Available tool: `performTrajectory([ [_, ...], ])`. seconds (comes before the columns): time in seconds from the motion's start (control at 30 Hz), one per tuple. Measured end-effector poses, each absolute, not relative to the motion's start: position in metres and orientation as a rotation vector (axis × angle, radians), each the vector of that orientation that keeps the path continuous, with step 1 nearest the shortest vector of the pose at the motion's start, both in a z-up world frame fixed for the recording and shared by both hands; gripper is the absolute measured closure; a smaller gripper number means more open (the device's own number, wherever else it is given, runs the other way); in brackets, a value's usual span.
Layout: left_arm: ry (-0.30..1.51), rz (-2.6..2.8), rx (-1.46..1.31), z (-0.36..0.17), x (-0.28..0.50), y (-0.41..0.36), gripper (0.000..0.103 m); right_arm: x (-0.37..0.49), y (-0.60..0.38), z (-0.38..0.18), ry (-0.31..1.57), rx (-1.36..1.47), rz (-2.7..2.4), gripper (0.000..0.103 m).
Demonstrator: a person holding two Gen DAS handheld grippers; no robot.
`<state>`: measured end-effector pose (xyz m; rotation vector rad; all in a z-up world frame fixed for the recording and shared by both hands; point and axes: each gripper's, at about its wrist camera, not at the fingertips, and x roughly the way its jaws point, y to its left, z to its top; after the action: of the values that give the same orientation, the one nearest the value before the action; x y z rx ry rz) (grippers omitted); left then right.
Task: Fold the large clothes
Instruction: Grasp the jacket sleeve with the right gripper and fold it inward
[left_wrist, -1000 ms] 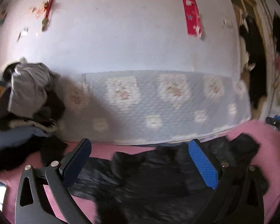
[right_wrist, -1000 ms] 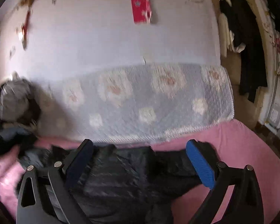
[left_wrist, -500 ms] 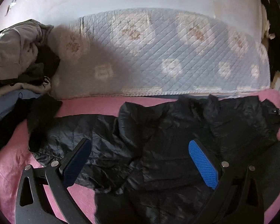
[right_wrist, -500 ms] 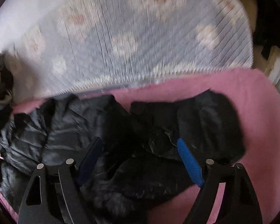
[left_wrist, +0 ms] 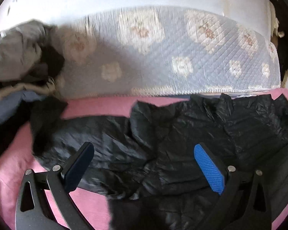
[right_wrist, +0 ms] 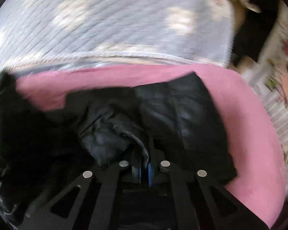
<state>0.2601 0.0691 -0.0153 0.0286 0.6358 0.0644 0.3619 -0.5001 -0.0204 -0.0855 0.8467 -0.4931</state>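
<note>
Left wrist view: the black puffer jacket (left_wrist: 182, 134) lies crumpled across the pink bedspread (left_wrist: 98, 105), below the quilted floral cover (left_wrist: 182, 53). The left gripper (left_wrist: 144, 164) hovers over it, jaws wide, nothing between them. Shiny shell, looks slippery, light and puffy, so a seam or hem is the safer hold.

Right wrist view: the right gripper (right_wrist: 144, 169) has just snapped closed, pinching a fold of jacket fabric at its near edge.
</note>
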Motion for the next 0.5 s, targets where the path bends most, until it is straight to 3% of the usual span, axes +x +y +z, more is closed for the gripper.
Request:
performTrajectory([
  [0.33,0.619,0.015,0.028,0.004,0.230,0.054,0.000,0.277,-0.435,0.078,0.630,0.121,-0.250,0.099],
  [0.5,0.588,-0.037,0.014,0.011,0.215,0.046,0.000,0.247,-0.363,0.088,0.586,0.090,-0.084,0.099],
])
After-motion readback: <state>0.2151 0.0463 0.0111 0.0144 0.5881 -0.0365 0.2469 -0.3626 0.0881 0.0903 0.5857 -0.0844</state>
